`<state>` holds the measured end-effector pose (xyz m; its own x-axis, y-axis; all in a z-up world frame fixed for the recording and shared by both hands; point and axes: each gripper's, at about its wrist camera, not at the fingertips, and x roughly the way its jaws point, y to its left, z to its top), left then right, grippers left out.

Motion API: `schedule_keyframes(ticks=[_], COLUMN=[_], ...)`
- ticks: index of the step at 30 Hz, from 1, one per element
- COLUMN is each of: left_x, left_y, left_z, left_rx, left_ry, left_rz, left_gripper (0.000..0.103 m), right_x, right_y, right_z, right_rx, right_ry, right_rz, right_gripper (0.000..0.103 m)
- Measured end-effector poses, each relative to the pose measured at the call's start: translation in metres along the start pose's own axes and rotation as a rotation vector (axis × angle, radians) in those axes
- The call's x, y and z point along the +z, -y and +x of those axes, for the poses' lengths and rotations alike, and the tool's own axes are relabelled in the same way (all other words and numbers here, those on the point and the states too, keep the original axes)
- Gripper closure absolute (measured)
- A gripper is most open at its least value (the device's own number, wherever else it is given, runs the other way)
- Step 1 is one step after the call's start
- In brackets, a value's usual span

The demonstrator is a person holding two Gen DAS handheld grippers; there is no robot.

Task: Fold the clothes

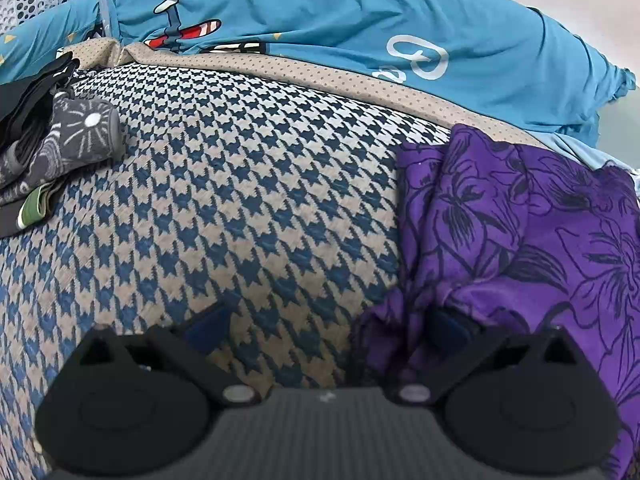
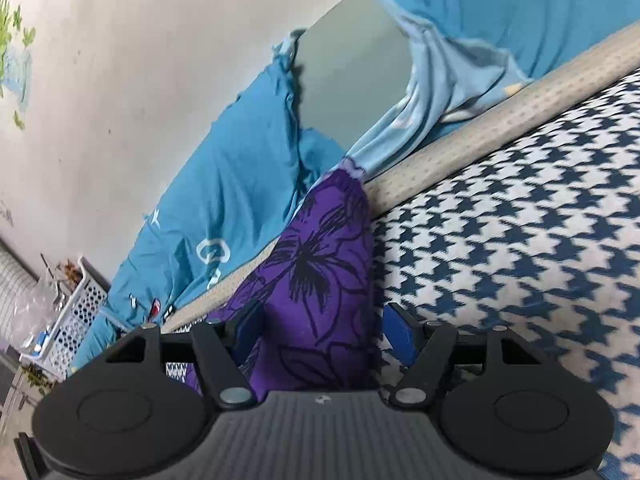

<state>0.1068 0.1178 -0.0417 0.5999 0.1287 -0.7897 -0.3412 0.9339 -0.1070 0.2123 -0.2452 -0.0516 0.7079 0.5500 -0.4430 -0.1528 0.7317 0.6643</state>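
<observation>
A purple garment [image 1: 520,232] printed with dark flowers lies crumpled on the right of a houndstooth bed cover [image 1: 224,208]. My left gripper [image 1: 328,325] hovers low over the cover, open wide. Its left pad is over bare cover and its right pad sits at the garment's near left edge. In the right wrist view the same purple garment [image 2: 320,264] runs as a raised ridge from the bed's far edge down between the fingers. My right gripper [image 2: 324,330] is shut on this bunched fold, and the cloth fills the gap between its blue pads.
A blue printed quilt [image 1: 360,28] is heaped along the far side against a white wall [image 2: 120,80]. Dark and grey clothes [image 1: 60,136] are piled at the left of the bed. A white perforated basket [image 2: 76,320] stands beyond the bed.
</observation>
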Motion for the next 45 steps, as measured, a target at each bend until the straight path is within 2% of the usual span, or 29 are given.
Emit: schedule_keyframes(ticks=[4, 7, 10, 12, 15, 23, 32, 39, 41, 45], left_x=[0.000, 0.000, 0.000, 0.000, 0.000, 0.001, -0.002, -0.007, -0.010, -0.014], left_y=[-0.001, 0.000, 0.001, 0.002, 0.004, 0.012, 0.034, 0.057, 0.061, 0.069], left_z=[0.000, 0.000, 0.000, 0.000, -0.001, -0.009, -0.025, -0.037, -0.038, -0.043], left_rx=[-0.005, -0.003, 0.001, 0.005, 0.014, 0.038, -0.054, -0.129, -0.131, -0.131], left_ry=[0.000, 0.000, 0.001, 0.003, 0.008, 0.025, 0.052, 0.065, 0.068, 0.071], left_rz=[0.003, 0.006, 0.010, 0.014, 0.022, 0.046, 0.093, 0.130, 0.144, 0.175], left_gripper=[0.000, 0.000, 0.000, 0.000, 0.000, 0.000, 0.000, 0.000, 0.000, 0.000], right_x=[-0.003, -0.005, -0.008, -0.010, -0.012, -0.015, -0.007, 0.008, 0.013, 0.018], right_y=[-0.001, -0.002, -0.005, -0.007, -0.010, -0.042, -0.044, -0.018, -0.004, 0.022], right_z=[0.014, 0.021, 0.027, 0.029, 0.028, 0.008, -0.042, -0.085, -0.098, -0.125], right_rx=[0.020, 0.034, 0.033, 0.033, 0.032, -0.048, -0.179, -0.281, -0.330, -0.490], right_ry=[-0.024, -0.034, -0.047, -0.056, -0.051, 0.043, 0.154, 0.236, 0.261, 0.315], right_rz=[-0.016, -0.025, -0.039, -0.044, -0.051, -0.144, -0.166, -0.150, -0.108, -0.064], right_gripper=[0.039, 0.047, 0.061, 0.074, 0.082, 0.085, 0.086, 0.086, 0.086, 0.086])
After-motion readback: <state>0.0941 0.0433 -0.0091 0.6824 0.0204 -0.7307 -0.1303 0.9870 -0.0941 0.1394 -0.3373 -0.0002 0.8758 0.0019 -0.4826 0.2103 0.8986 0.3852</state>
